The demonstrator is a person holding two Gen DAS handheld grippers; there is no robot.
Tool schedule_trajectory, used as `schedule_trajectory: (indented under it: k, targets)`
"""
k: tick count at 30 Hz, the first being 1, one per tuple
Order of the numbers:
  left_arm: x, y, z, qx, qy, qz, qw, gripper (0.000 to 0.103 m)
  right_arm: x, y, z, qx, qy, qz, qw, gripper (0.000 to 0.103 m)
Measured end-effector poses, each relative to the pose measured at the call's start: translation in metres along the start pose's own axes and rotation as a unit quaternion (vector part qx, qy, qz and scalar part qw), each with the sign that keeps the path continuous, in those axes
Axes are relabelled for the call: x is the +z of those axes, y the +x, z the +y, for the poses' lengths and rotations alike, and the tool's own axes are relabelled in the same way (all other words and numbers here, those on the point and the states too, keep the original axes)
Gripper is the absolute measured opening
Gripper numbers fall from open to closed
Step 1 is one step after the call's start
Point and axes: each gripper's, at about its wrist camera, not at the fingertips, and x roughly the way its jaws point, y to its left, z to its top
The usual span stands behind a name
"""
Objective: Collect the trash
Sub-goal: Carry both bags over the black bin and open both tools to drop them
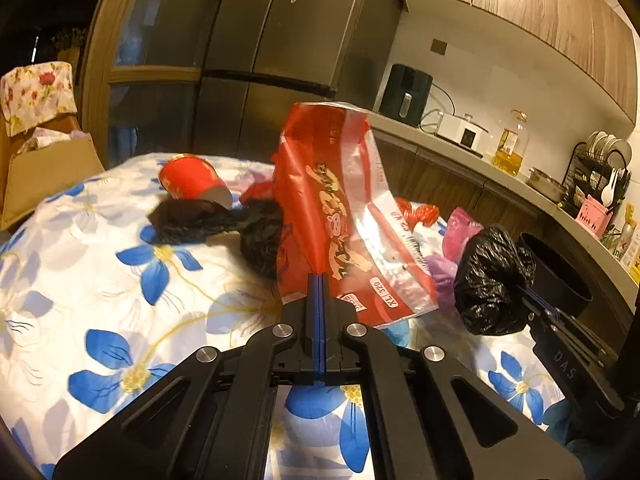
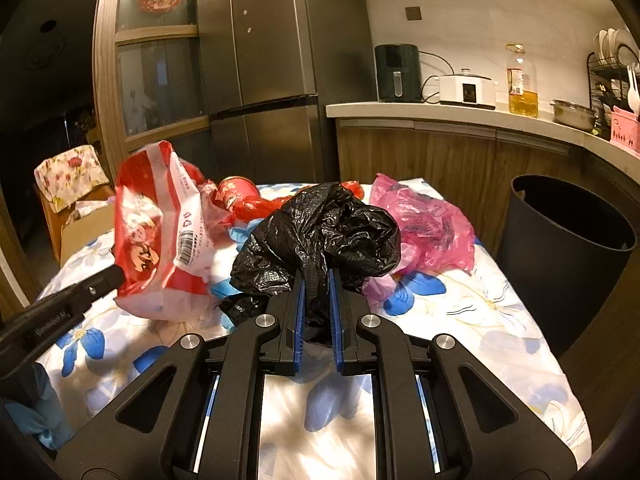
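My left gripper (image 1: 319, 280) is shut on a red and clear snack bag (image 1: 336, 208) and holds it upright above the flowered tablecloth (image 1: 100, 280). The same bag (image 2: 156, 232) shows at the left in the right wrist view, with the left gripper (image 2: 118, 276) below it. My right gripper (image 2: 316, 276) is shut on a crumpled black plastic bag (image 2: 320, 232), lifted over the table; it also shows in the left wrist view (image 1: 492, 276). A red paper cup (image 1: 192, 180), more black plastic (image 1: 192, 220) and a pink bag (image 2: 424, 228) lie on the table.
A black trash bin (image 2: 560, 248) stands right of the table by the wooden counter (image 2: 440, 112), which carries an air fryer, a cooker and an oil bottle. A cardboard box (image 1: 44, 172) sits to the left. A dark fridge (image 2: 260, 60) stands behind.
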Motion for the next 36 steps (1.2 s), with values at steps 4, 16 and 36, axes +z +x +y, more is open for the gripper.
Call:
schedule_trajectory:
  k: [4,16,36]
  targets:
    - [0.007,-0.015,-0.004,-0.002,0.005,-0.018,0.9998,0.000,0.002,-0.014,-0.005,-0.001,0.002,-0.010,1.000,0.011]
    - [0.025,-0.034,-0.043,-0.026,0.035,-0.048,0.9979,0.000,0.011,-0.050,-0.030,-0.018,0.012,-0.038,0.999,0.010]
    - [0.060,0.019,-0.216,-0.169,0.113,-0.070,0.9766,0.000,0.061,-0.075,-0.183,-0.175,0.056,-0.104,0.977,0.010]
